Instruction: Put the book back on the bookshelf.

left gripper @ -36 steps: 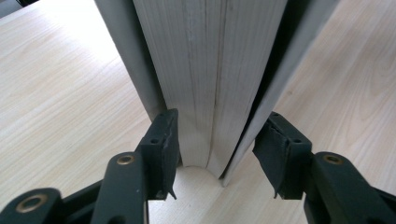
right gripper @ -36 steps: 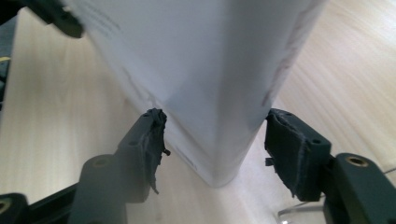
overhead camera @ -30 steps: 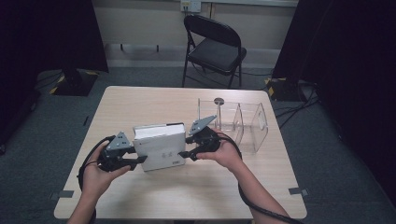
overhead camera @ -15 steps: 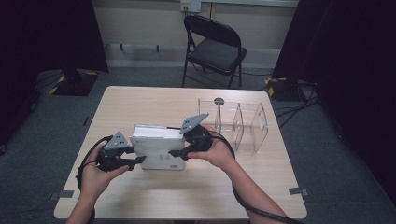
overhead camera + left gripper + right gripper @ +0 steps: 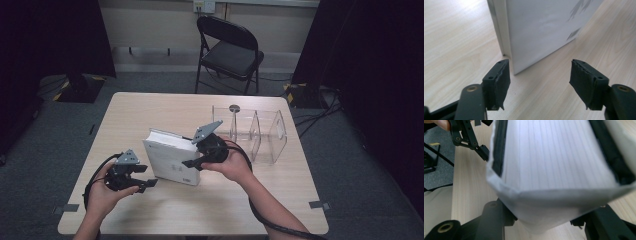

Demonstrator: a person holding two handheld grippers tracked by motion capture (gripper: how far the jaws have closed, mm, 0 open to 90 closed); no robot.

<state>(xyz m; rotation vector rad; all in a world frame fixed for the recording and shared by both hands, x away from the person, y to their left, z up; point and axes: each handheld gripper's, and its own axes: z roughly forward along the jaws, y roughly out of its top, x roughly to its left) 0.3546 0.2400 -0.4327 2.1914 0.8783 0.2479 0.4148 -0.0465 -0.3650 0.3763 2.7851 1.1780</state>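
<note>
A thick white book stands on its lower edge on the wooden table, tilted slightly. My right gripper is shut on its right side. In the right gripper view the page block sits between the two black pads. My left gripper is open near the table's front left, a short gap from the book. The left gripper view has the book's corner just beyond the spread jaws of my left gripper, with nothing between them.
A clear acrylic divider rack stands right of the book, close behind my right hand. A black folding chair stands beyond the table's far edge. Bare tabletop lies left of the book and along the front.
The book has gone from lying low between both grippers to standing on edge in the right gripper. My left gripper has let go and drawn back toward the front left.
</note>
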